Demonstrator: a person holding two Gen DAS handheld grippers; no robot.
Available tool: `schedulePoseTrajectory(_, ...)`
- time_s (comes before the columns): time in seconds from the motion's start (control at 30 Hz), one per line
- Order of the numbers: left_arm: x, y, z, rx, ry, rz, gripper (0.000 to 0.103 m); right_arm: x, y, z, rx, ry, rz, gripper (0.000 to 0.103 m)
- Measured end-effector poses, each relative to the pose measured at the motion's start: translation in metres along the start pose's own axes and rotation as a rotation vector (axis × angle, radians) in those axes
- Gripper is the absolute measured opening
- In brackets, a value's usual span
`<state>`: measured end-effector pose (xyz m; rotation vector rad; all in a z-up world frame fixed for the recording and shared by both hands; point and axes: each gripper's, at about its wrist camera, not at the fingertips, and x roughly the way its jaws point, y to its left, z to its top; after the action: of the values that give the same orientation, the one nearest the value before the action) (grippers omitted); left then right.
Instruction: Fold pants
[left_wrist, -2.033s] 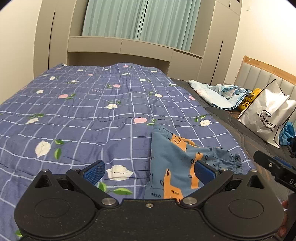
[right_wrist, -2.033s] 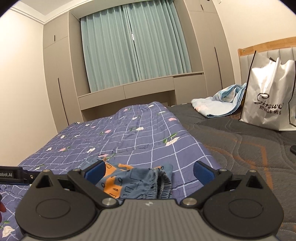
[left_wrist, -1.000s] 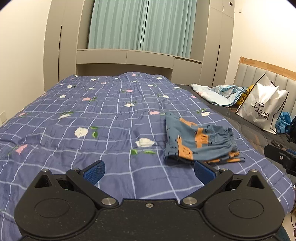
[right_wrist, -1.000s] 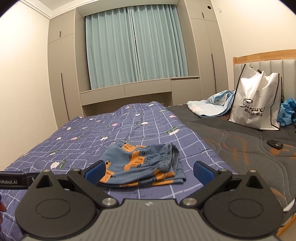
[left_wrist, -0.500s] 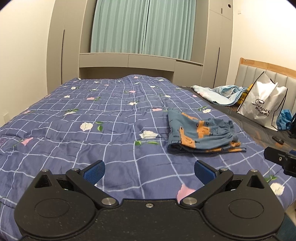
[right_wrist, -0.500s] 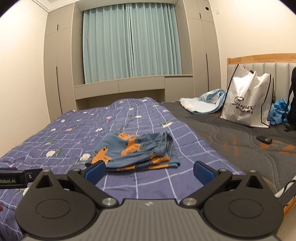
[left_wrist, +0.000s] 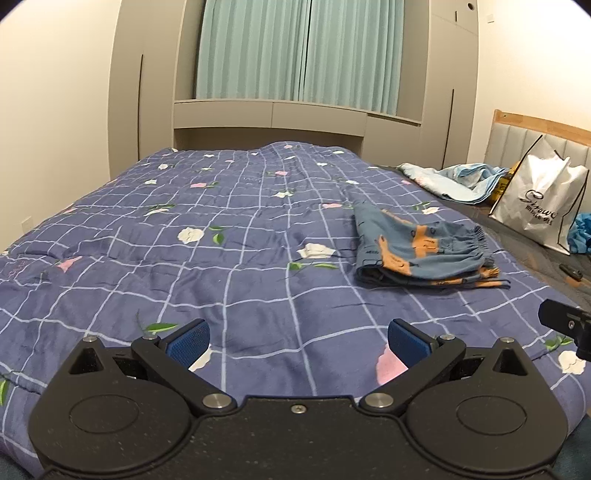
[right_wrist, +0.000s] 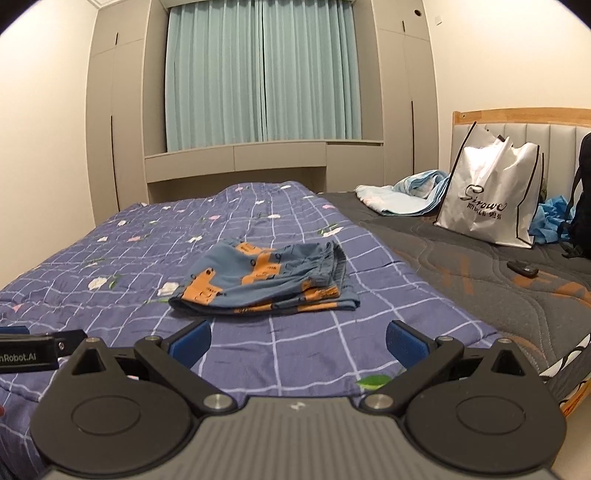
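The blue pants with orange patches lie folded into a small flat bundle on the blue checked flower quilt, waistband to the right. In the right wrist view the pants lie just ahead of me. My left gripper is open and empty, well back from the pants and to their left. My right gripper is open and empty, a short way in front of the pants, near the bed's front edge.
A white shopping bag stands against the headboard on the dark grey mattress. A light blue cloth pile lies behind it. A small dark remote lies on the mattress. A black backpack is at the far right. Cabinets and curtains line the far wall.
Both grippers have drawn back from the folded pants toward the bed's front edge, open and empty throughout. The pants stay still on the quilt.
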<state>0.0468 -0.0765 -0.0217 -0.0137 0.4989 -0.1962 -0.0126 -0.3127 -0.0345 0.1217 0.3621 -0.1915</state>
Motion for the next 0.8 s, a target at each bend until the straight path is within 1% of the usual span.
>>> schedulePoseTrajectory(0.3,0.004,0.006,-0.006,-0.009,0.031,0.014,0.102,0.008,0.013,-0.013,-0.056,0.038,0.020,0.103)
schedulePoseTrajectory(0.57,0.005,0.005,-0.009,-0.006,0.040,0.008,0.102,0.010,0.008,-0.015,-0.030,0.040,0.007,0.103)
schedulePoseTrajectory(0.8,0.005,0.005,-0.009,-0.006,0.039,0.008,0.102,0.011,0.009,-0.015,-0.038,0.043,0.008,0.103)
